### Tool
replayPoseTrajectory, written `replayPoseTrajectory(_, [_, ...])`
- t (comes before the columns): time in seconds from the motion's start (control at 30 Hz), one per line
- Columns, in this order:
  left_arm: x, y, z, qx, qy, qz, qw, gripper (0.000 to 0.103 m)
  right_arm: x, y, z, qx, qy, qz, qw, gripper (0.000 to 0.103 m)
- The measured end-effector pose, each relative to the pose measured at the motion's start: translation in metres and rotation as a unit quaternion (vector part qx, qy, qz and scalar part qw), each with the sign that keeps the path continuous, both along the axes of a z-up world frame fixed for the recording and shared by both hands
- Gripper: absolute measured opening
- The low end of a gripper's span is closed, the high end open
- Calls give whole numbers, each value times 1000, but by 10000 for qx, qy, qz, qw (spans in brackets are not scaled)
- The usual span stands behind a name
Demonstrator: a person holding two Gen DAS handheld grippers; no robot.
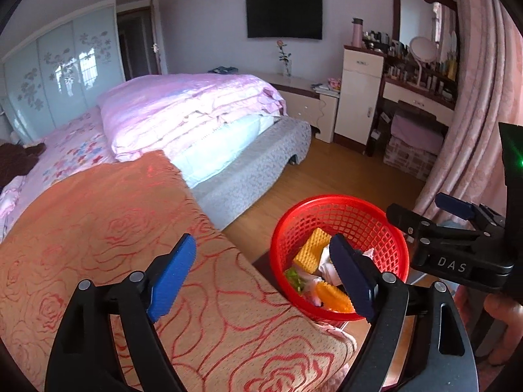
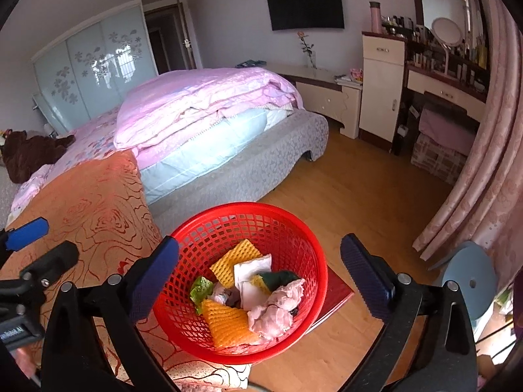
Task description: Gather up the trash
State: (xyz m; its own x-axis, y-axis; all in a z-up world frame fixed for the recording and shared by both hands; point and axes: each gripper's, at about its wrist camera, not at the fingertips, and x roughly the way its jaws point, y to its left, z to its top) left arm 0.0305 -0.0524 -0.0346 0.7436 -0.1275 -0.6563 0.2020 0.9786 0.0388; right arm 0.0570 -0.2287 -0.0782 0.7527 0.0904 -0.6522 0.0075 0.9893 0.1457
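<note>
Right gripper (image 2: 260, 274): jaws spread wide, nothing between the pads, poised above the red basket (image 2: 295, 228). Left gripper (image 1: 263, 274): jaws also apart and empty, over the orange rose-patterned blanket (image 1: 108, 228), with the basket at its 2 o'clock.

Basket stands on a dark red board (image 2: 340, 290) on the wood floor (image 2: 359, 192), just beside the blanket's edge. Contents seen from the right wrist: orange foam net (image 2: 228, 323) at 6 o'clock, crumpled pink tissue (image 2: 278, 310) at 4 o'clock, white paper (image 2: 253, 271) near centre, yellow foam net (image 2: 233, 259) at 12 o'clock, green scrap (image 2: 201, 289) at 9 o'clock.

Beyond: bed with a folded pink quilt (image 2: 209, 98). Far wall: black TV (image 2: 305, 3) at 12 o'clock, dressing table (image 2: 447, 78) at 2 o'clock, pink curtain (image 2: 490, 163) at 3 o'clock.
</note>
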Motion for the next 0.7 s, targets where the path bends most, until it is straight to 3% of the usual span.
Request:
replayPoseTrajectory(0.2, [-11,14,9,166,-216,258,9993,88,-12,14,18,9,-300,145,9994,96])
replayPoseTrajectory(0.47, [-20,30,14,32,-288,326,9990,94,-30,42,40,-36,-309,511,9982,96])
replayPoseTrajectory(0.7, [-30,43,13,-127,-285,422,9986,94,-55,47,48,-138,-326,336,9988,96])
